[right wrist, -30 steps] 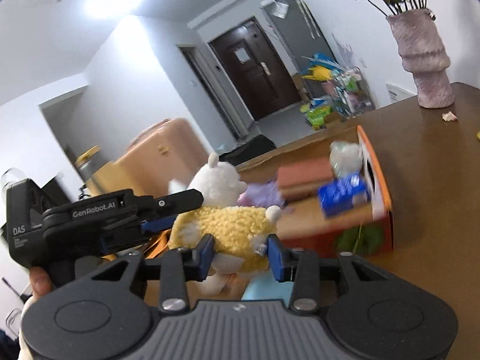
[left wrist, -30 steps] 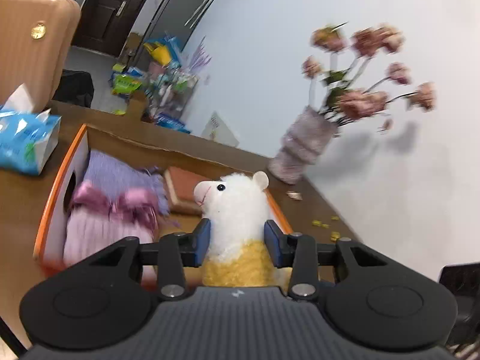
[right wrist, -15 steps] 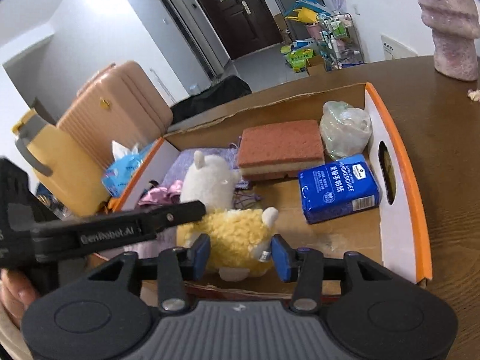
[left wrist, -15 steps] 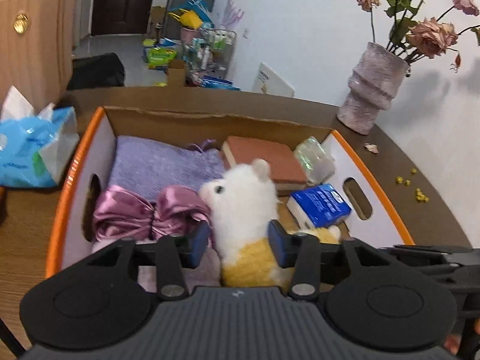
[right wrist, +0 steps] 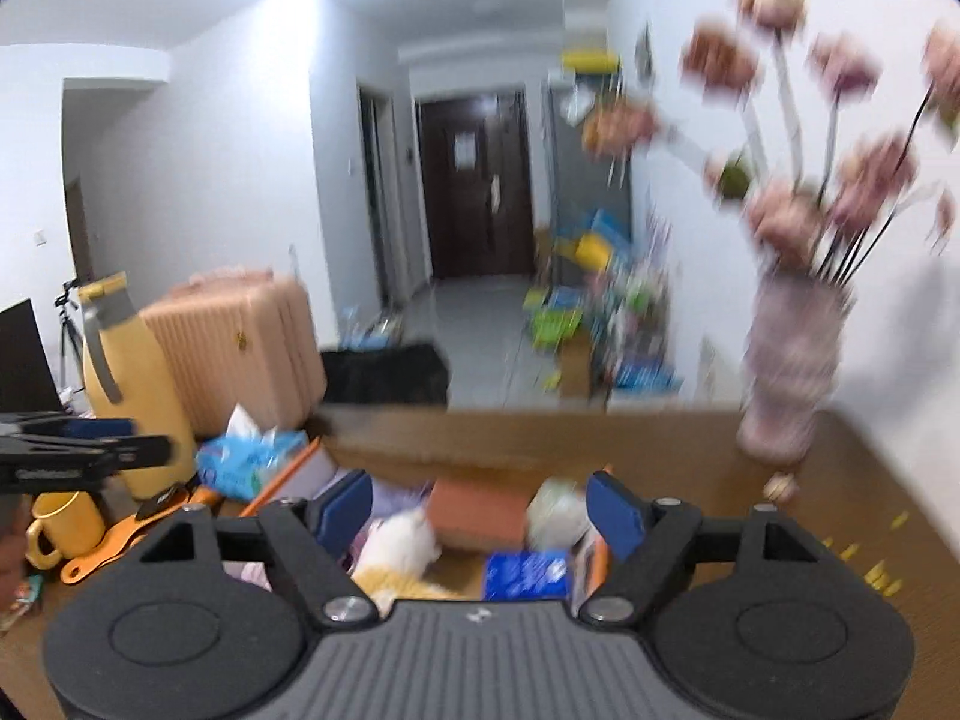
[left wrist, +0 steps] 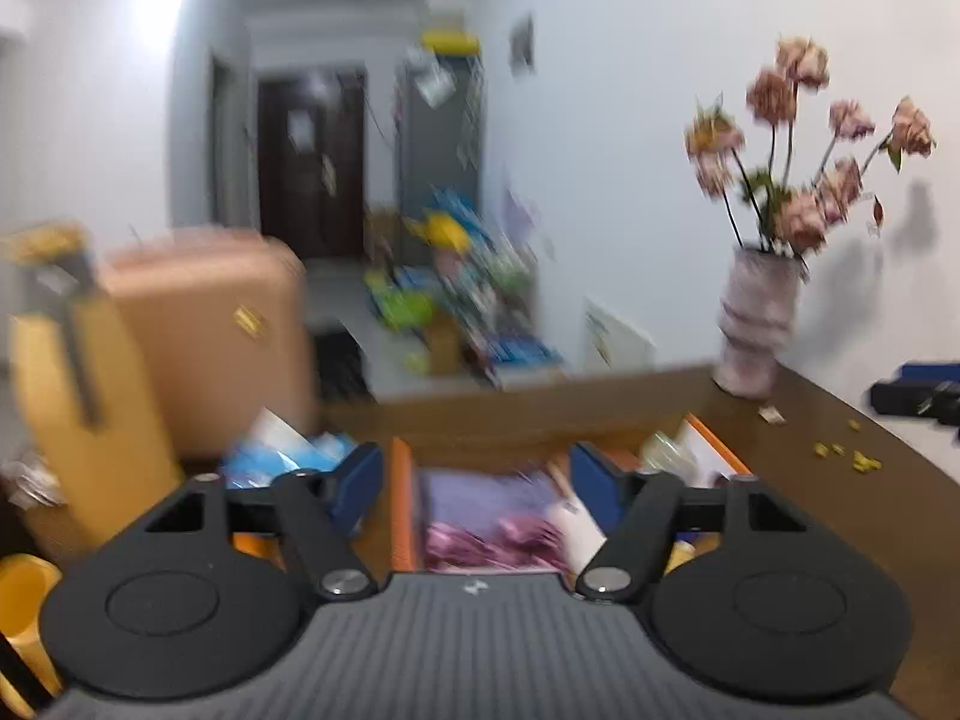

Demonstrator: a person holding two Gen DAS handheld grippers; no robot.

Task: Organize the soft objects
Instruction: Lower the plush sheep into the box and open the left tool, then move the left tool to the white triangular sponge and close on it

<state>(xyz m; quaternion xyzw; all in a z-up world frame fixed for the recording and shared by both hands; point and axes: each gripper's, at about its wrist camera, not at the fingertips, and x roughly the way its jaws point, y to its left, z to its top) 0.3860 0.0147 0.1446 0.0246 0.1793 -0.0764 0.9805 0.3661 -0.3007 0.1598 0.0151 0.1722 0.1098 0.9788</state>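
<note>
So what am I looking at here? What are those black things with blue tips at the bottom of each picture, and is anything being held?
No robot here: a person carries a hand-held gripper in each hand, with a camera on each looking forward along its two fingers. One picture is from the left hand-held gripper, the other from the right hand-held gripper. The blue tips are their finger pads. Both have just been opening and hold nothing. Below them, on a brown table, sits a cardboard box containing a white and yellow plush toy, purple cloth, a brown sponge and a blue packet. A vase of flowers stands nearby. The pictures are blurred.
</note>
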